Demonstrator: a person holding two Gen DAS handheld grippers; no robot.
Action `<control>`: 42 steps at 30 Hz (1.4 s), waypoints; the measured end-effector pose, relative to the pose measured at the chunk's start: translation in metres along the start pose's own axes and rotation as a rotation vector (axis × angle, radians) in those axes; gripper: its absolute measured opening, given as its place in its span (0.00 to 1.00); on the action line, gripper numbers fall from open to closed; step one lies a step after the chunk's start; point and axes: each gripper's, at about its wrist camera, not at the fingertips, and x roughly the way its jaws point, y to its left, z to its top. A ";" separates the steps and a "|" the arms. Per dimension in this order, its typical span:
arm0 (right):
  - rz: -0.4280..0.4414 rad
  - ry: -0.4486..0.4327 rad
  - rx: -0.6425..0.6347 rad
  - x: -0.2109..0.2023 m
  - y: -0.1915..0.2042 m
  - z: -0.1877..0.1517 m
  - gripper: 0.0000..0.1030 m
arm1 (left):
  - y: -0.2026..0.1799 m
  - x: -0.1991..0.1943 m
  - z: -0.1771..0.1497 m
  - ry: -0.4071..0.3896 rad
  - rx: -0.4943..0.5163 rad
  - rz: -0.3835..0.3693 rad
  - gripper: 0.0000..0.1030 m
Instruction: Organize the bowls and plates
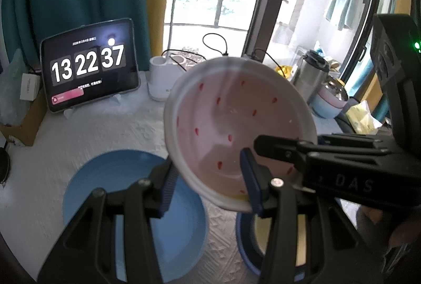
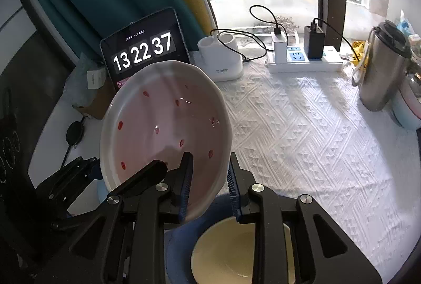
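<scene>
A pink plate [image 1: 231, 115] with red seed marks and a white rim hangs tilted above the table, gripped by both grippers. My left gripper [image 1: 208, 163] is shut on its near rim, one blue pad under the edge and one on the inside. My right gripper [image 2: 210, 156] is shut on the rim [image 2: 222, 152] at the plate's [image 2: 163, 123] near right; it also enters the left wrist view as the right gripper [image 1: 276, 150]. The left gripper [image 2: 79, 173] shows at the plate's lower left. Below lie a blue plate [image 1: 126, 205] and a blue bowl [image 2: 236, 255] with a cream inside.
A tablet [image 2: 144, 50] showing a clock leans at the back left beside a white lamp base [image 2: 223, 60]. A power strip [image 2: 305, 60] with chargers lies at the back. A steel flask [image 2: 381, 68] and stacked pink and blue bowls [image 1: 331, 100] stand right. A white textured cloth [image 2: 302, 131] covers the table.
</scene>
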 end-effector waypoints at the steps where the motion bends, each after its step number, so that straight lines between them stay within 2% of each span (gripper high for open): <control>1: 0.000 -0.002 0.002 -0.002 0.000 -0.002 0.27 | -0.001 -0.001 -0.001 -0.001 0.002 -0.001 0.46; 26: 0.006 -0.025 0.066 -0.036 -0.033 -0.046 0.27 | -0.051 -0.016 -0.028 0.013 0.070 -0.024 0.46; 42: -0.001 0.002 0.114 -0.039 -0.053 -0.079 0.27 | -0.072 -0.007 -0.055 0.072 0.093 -0.041 0.46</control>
